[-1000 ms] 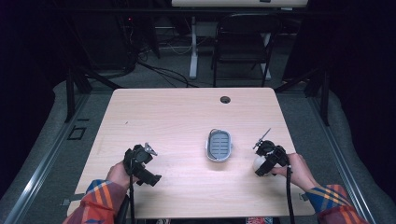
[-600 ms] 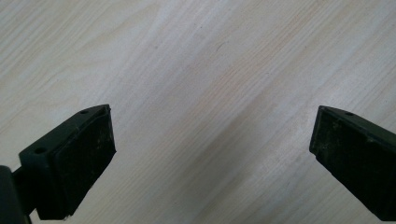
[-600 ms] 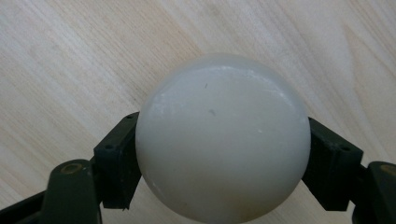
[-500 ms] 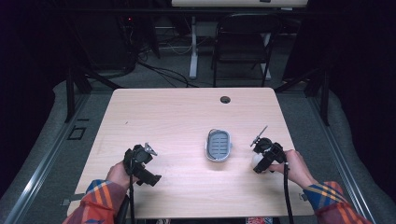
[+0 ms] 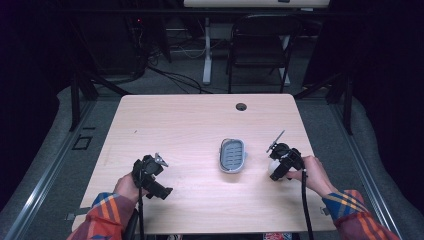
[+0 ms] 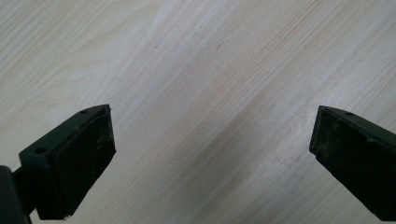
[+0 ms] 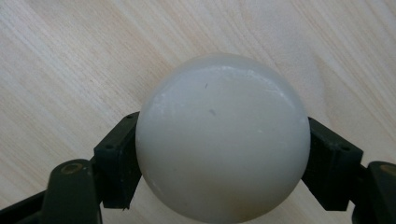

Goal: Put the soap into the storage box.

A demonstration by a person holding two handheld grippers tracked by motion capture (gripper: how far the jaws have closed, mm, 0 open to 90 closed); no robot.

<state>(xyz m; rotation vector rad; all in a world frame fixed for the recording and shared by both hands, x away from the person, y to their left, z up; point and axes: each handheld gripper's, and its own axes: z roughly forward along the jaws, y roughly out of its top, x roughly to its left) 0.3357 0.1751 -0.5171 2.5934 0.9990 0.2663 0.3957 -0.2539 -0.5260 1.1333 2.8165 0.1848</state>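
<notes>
A white ball (image 7: 222, 137) is clamped by the right gripper (image 5: 281, 162); the left gripper (image 6: 210, 149) is held wide, empty. Placement in the grey tray (image 5: 233, 155) seems called for next.

Dish (image 5: 233, 155) mid-table (image 5: 190, 125), ball (image 5: 274, 167) just right.

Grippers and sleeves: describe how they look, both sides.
The left claw and the right claw are black handheld tools, each with two blocky black jaws faced with flat dark pads; small screw holes show on the jaw backs. A thin black cable trails from each towards the person. A grey three-cornered plate tops the left one. The sleeves are plaid in red, orange and blue.
</notes>
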